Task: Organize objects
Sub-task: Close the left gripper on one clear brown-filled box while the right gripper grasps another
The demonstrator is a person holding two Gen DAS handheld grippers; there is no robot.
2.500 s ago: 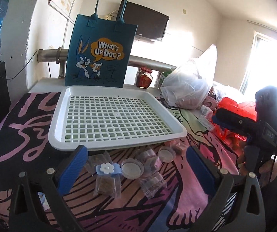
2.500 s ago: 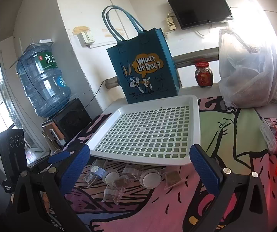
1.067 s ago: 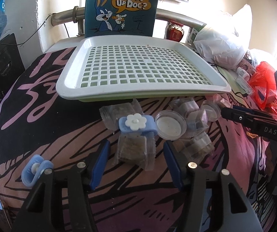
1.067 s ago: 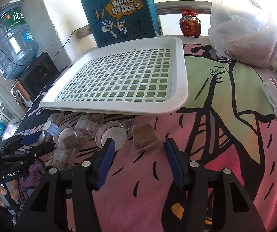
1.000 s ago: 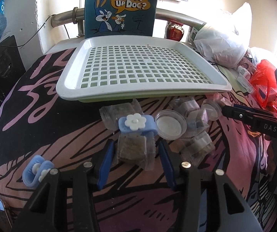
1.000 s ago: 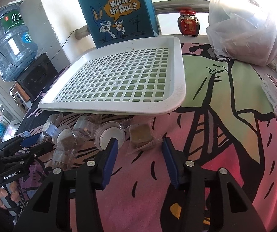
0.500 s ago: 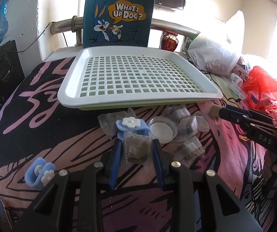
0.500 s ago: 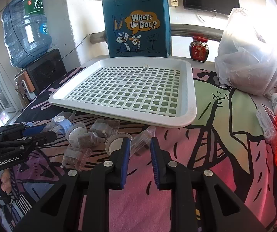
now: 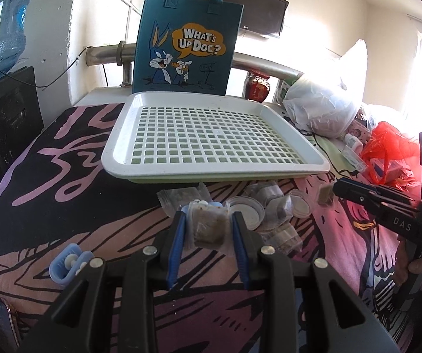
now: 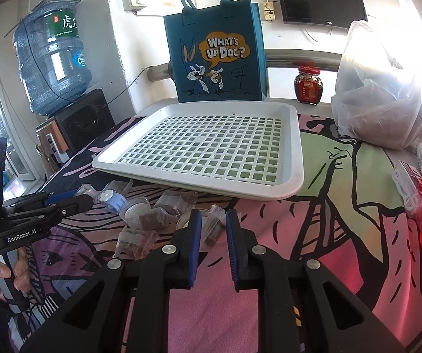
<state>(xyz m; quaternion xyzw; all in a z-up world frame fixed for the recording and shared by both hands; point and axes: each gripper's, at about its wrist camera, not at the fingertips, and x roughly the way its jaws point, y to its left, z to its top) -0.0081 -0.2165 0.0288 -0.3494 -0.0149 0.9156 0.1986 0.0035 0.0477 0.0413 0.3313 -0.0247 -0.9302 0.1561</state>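
- The tray [image 9: 211,135] sits at the middle back of the worktop [image 9: 64,194], in front of the blue bag [image 9: 186,50]; its grid is bare, so nothing has been sorted into it yet.
- A blue clip [image 9: 69,264] lies alone near the worktop's left front edge, well apart from the rest.
- The left gripper [image 9: 209,229] has its fingers [image 9: 177,241] drawn narrow on a clear packet [image 9: 209,228] with brown filling, pinching it on both sides just in front of the tray's near rim. It appears raised slightly off the cloth, though that is hard to tell.
- The pile [image 9: 270,209] of packets and small round lidded cups lies just right of that packet, along the tray's front edge; all of it is still to be moved.
- The right gripper [image 10: 213,226] has narrow fingers [image 10: 194,235] around a second packet [image 10: 215,223] at the pile's right end; in the left view that packet shows at the fingertips, clear of the cloth.
- Judged from this, the task is at its first step: two packets gripped, none placed, and the pile and the clip left.
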